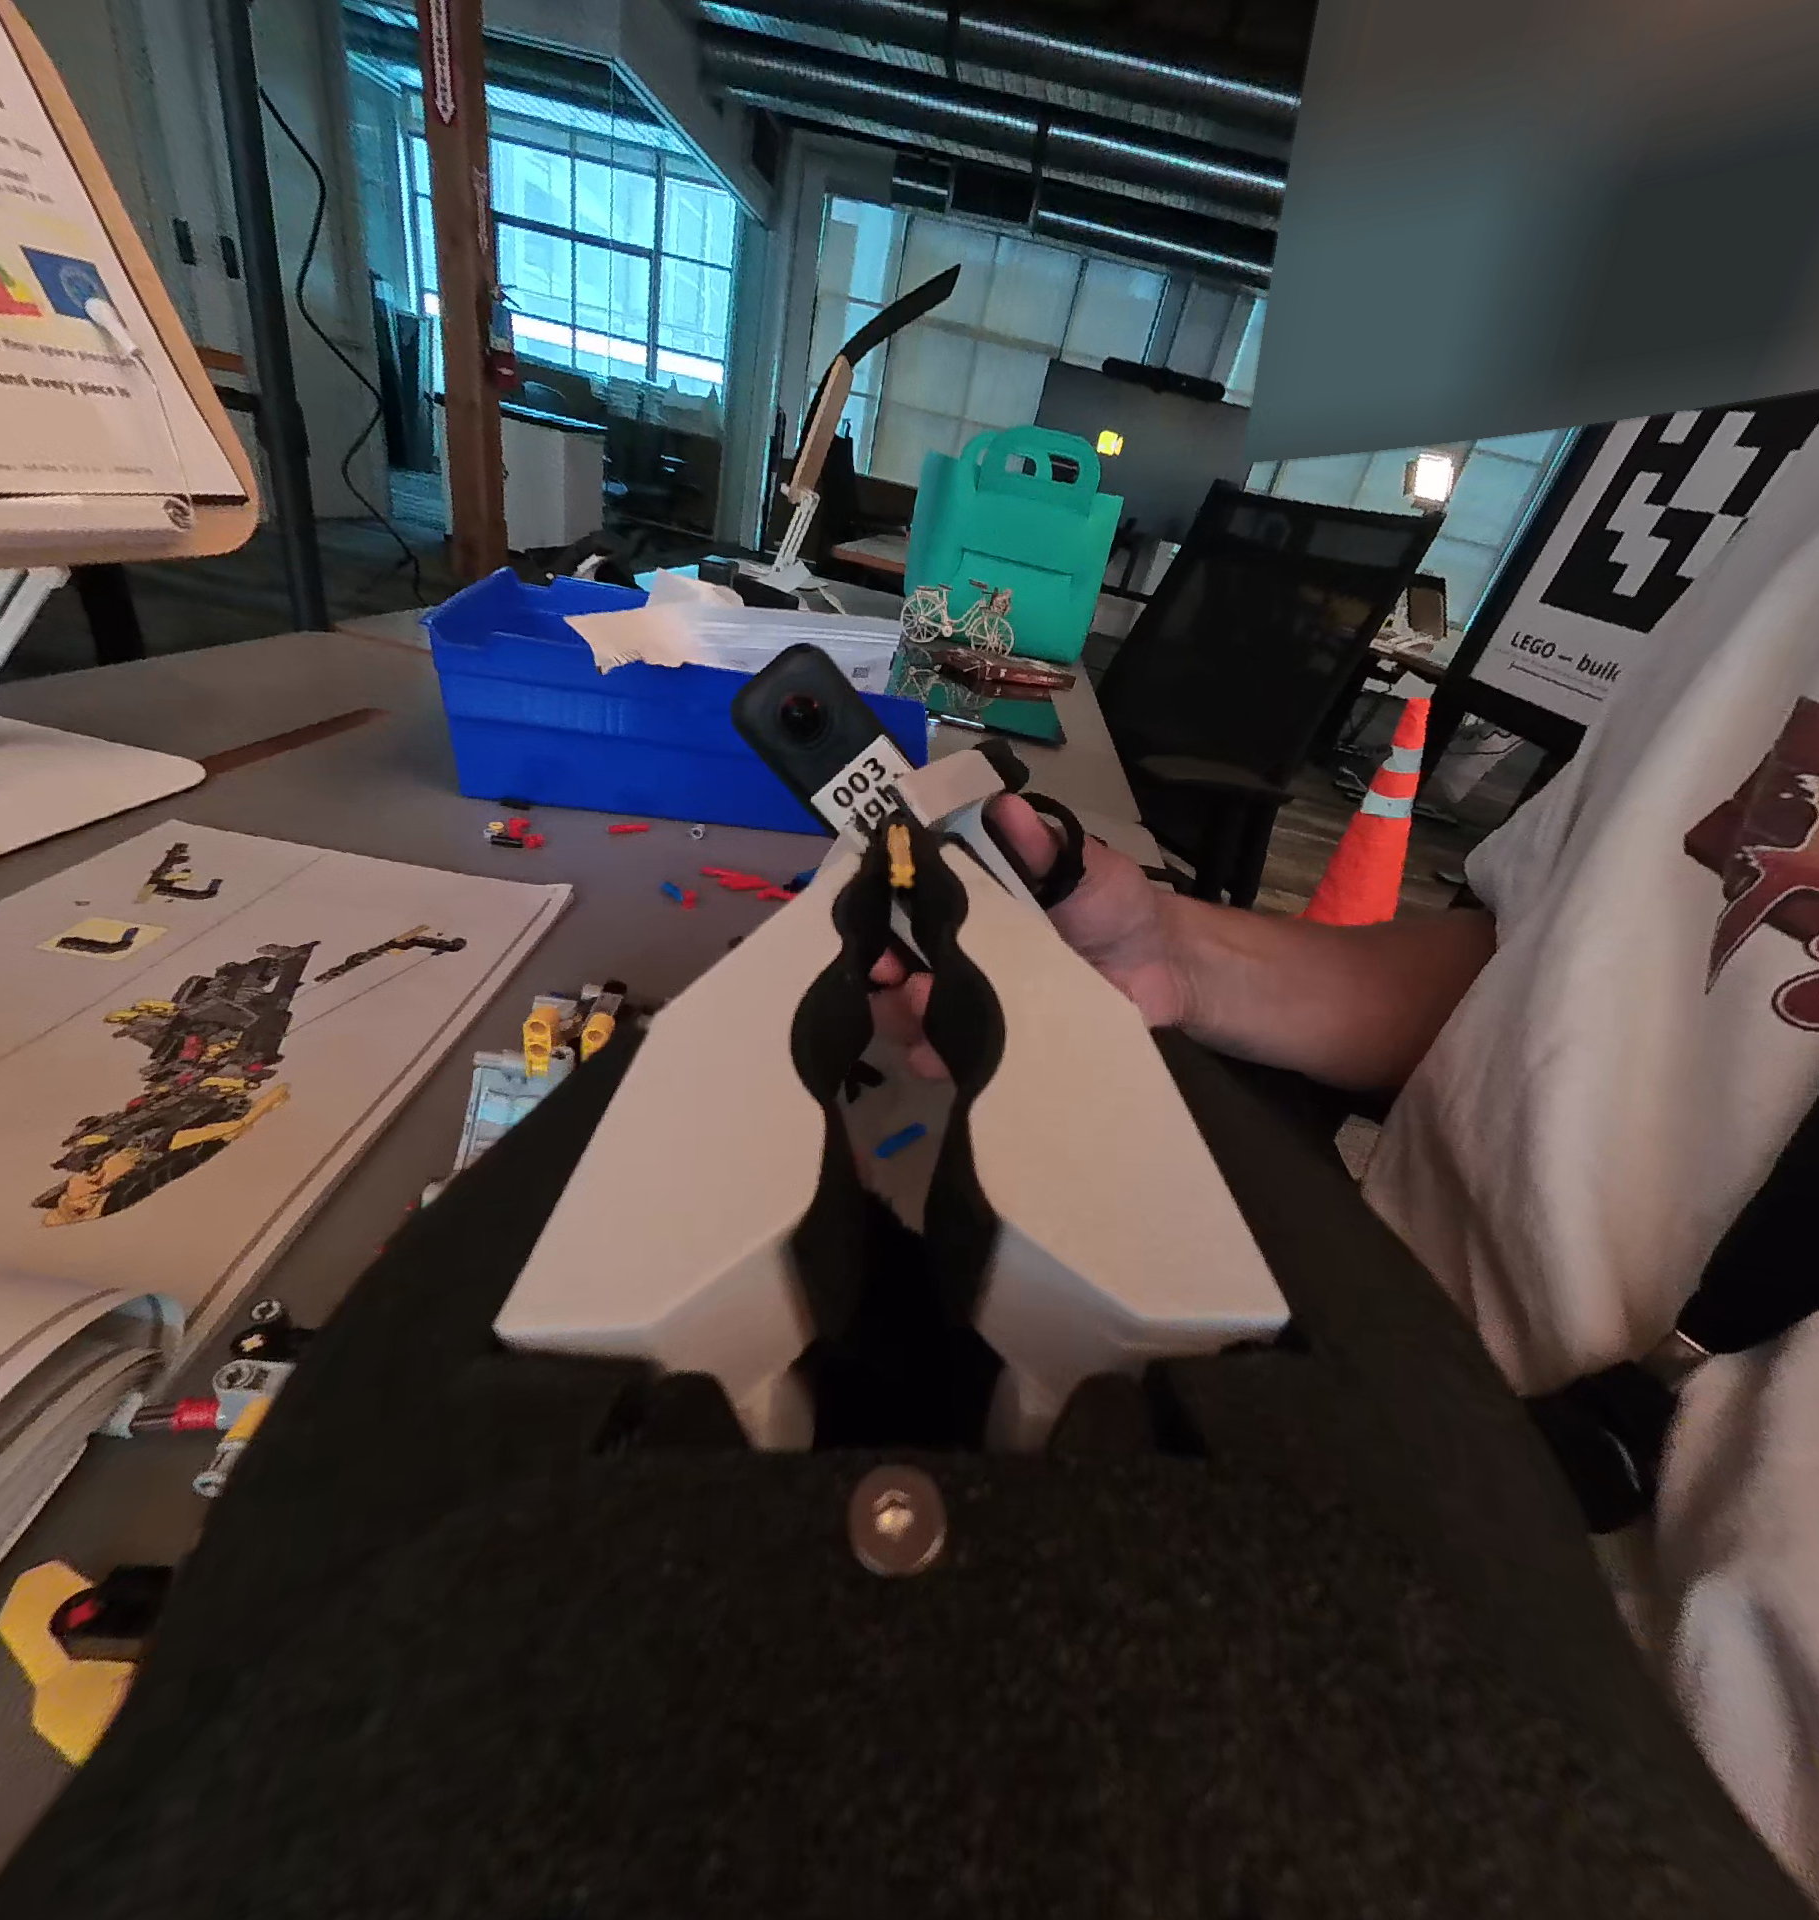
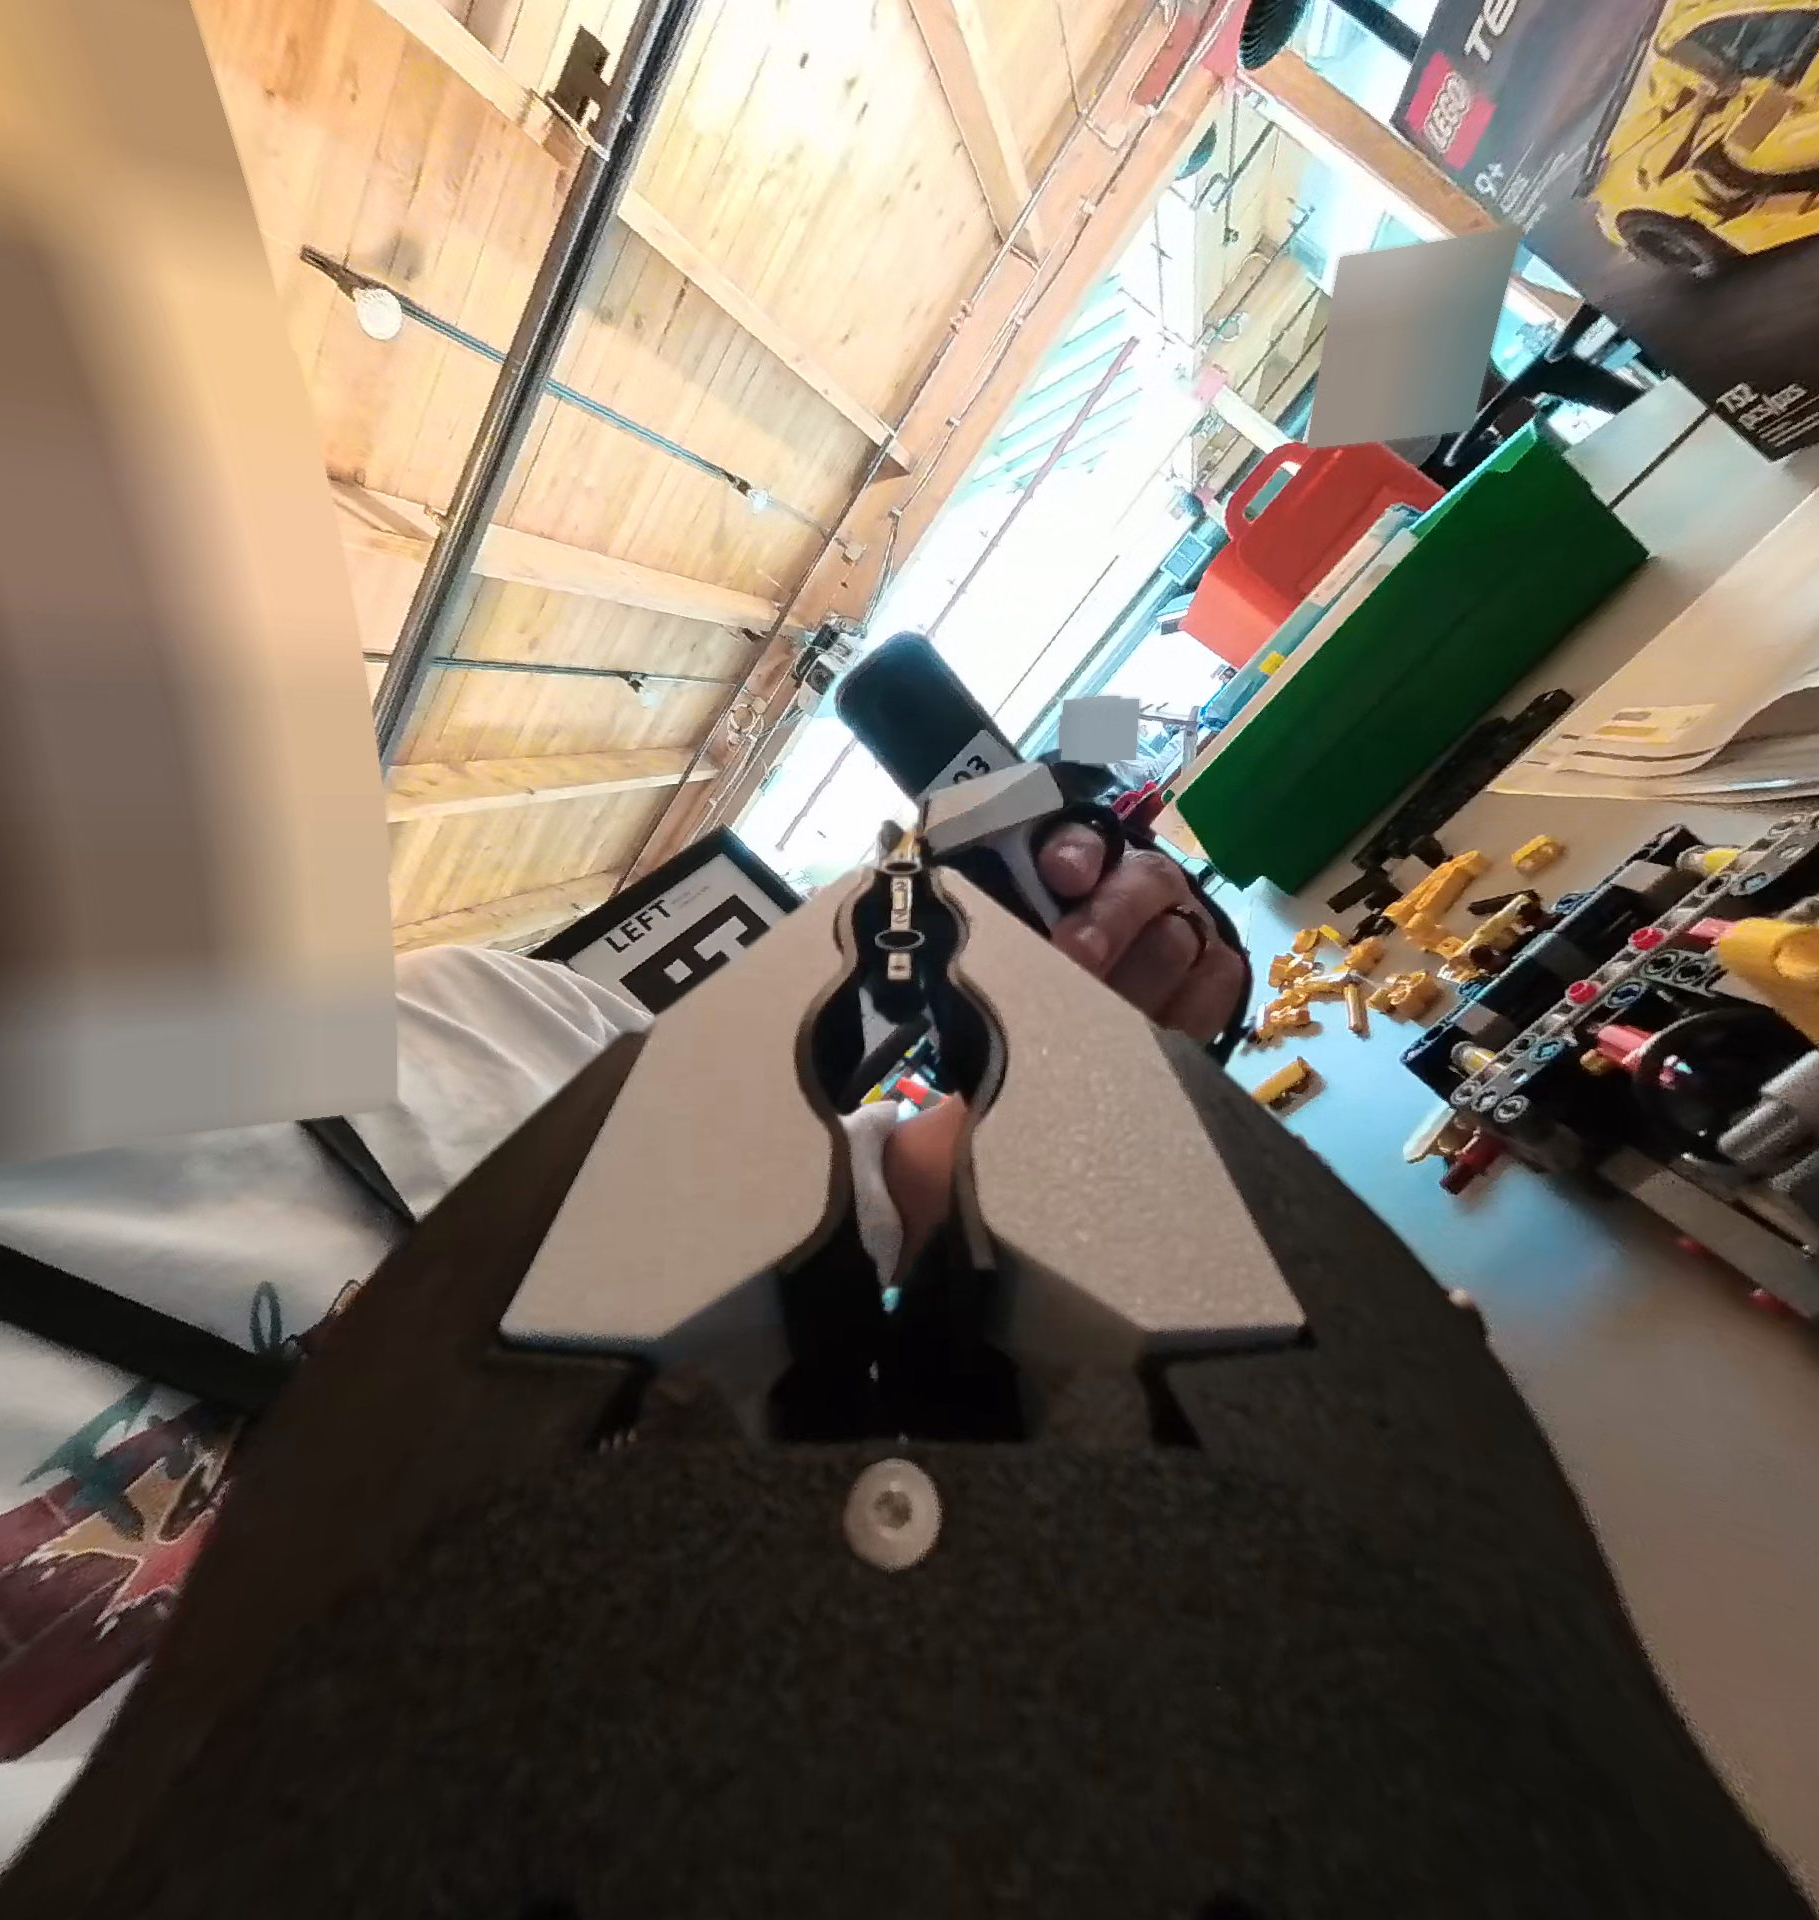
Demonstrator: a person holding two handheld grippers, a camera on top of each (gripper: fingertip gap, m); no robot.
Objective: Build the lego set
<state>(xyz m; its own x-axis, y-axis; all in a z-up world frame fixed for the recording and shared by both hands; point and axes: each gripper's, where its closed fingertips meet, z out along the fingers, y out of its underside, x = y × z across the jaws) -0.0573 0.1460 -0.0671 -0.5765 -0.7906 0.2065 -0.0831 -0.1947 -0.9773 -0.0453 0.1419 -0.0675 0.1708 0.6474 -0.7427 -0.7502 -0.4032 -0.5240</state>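
Showing only rightward: green bin (image 2: 1404, 665)

The right gripper (image 2: 901, 868), held up off the table and tilted toward a wooden ceiling, pinches a small grey lego piece (image 2: 900, 896) at its tips, facing the left gripper (image 2: 946, 821) held by a hand (image 2: 1144, 935), with a partly built lego model (image 2: 1653, 1029) and loose yellow pieces (image 2: 1341, 982) at right.

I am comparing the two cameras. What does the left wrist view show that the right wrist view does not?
Only the left wrist view shows the blue bin, the open instruction book and an orange cone. Only the right wrist view shows the green bin, the part-built Lego car chassis and the set's box. Both show closed fingers pinching a small yellow-tipped Lego piece.
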